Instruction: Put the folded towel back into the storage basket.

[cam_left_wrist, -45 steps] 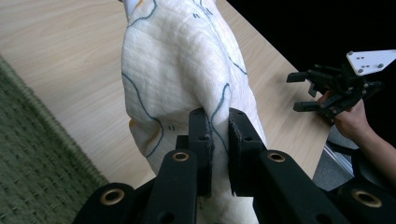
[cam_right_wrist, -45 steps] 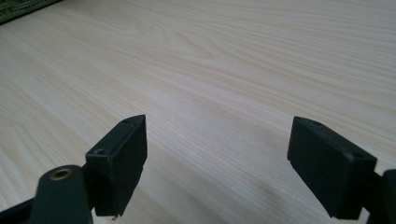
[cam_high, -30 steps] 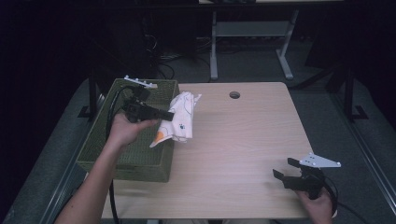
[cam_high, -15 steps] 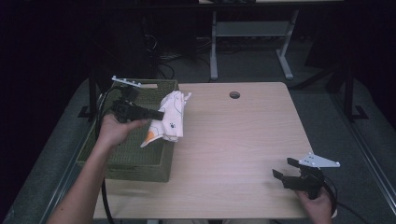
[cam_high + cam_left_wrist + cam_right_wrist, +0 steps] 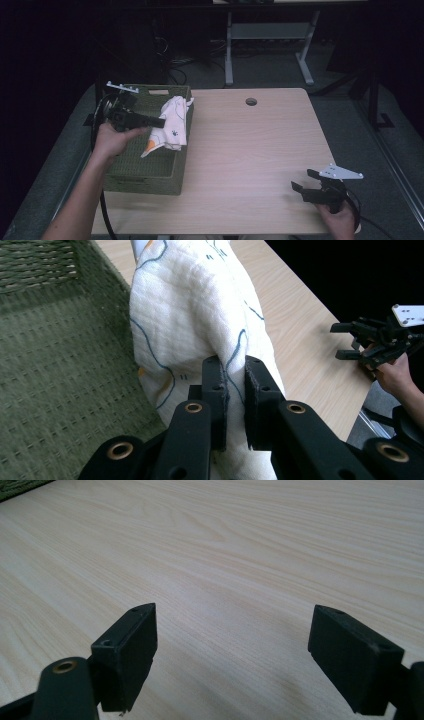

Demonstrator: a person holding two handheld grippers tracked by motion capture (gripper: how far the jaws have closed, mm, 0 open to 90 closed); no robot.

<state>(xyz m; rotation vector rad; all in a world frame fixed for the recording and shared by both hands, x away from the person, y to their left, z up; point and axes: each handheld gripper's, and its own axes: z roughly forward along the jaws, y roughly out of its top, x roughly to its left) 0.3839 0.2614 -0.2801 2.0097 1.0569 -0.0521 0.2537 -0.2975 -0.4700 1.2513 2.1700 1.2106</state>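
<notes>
Starting at the left, one green woven basket (image 5: pixel 150 172) is seen at the table's left edge, and above its right wall one white cloth (image 5: pixel 170 127) with blue line markings and an orange patch is held up, hanging partly inside the basket and partly over its rim. The cloth is pinched by the left gripper (image 5: pixel 235 390), whose jaws are pressed together on a fold of it. No brand, label or readable writing can be made out. One round hole (image 5: pixel 251 101) is set in the light wooden table (image 5: pixel 260 150) farther right. At the near right, the right gripper (image 5: pixel 305 181) is held with jaws spread wide over bare wood.
</notes>
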